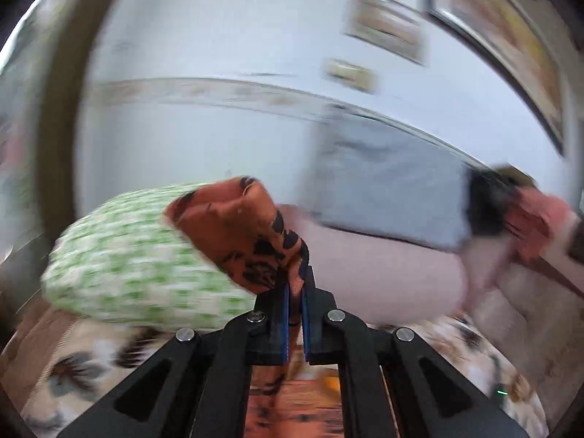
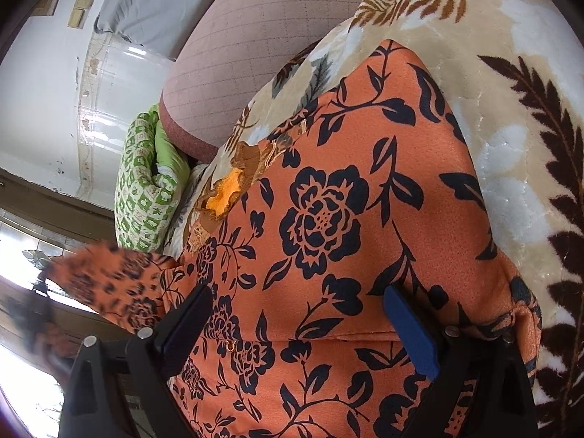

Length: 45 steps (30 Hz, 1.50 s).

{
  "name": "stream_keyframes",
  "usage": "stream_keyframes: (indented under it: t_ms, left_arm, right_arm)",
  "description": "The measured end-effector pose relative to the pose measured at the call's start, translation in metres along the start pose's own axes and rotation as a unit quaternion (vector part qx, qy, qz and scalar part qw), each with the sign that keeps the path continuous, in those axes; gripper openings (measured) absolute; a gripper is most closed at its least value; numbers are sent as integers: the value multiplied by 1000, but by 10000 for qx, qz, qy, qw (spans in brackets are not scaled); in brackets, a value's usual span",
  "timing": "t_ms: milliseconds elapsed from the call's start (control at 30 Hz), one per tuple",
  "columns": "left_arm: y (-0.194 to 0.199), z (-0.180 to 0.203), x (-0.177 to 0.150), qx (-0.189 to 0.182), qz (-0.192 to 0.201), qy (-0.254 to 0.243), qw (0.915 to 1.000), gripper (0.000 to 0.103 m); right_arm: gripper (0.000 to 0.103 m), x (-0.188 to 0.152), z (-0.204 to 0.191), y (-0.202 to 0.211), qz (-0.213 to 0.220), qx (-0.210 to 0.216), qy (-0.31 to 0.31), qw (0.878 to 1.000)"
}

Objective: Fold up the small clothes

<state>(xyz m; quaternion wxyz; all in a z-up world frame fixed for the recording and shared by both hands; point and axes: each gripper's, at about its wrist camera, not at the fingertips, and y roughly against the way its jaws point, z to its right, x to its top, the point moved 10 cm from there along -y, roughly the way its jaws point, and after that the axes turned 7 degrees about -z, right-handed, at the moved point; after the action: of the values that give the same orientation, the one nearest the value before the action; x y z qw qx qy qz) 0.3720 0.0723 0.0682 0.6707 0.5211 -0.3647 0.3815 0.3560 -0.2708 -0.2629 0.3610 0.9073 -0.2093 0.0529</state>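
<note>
The small garment (image 2: 328,219) is orange cloth with black flowers and an embroidered neckline, spread on a floral blanket. In the right wrist view its left corner (image 2: 109,273) is lifted and blurred. My left gripper (image 1: 295,281) is shut on a bunched fold of that garment (image 1: 233,226), which sticks up past the fingertips while more cloth hangs below the jaws. My right gripper (image 2: 297,294) is open, its two fingers spread wide just over the near part of the garment, with nothing pinched between them.
A green-and-white patterned pillow (image 1: 138,255) (image 2: 146,189) lies at the blanket's edge. A pink quilted cushion (image 2: 255,54) and a grey pillow (image 1: 387,189) lean near the white tiled wall. The cream floral blanket (image 2: 511,109) covers the surface to the right.
</note>
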Motion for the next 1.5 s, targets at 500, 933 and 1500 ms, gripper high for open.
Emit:
stream_keyframes:
  t_ms: [500, 933, 1500]
  left_arm:
    - [-95, 103, -245, -241, -2813, -1007, 9540, 65]
    - [-71, -115, -291, 1702, -2974, -136, 9393, 74]
    - [-59, -121, -262, 1725, -2413, 137, 9549, 75]
  right_arm:
    - [97, -14, 4, 63, 186, 572, -265, 9978]
    - [88, 22, -9, -13, -472, -1246, -31, 9911]
    - [61, 6, -21, 53, 533, -2056, 256, 9769]
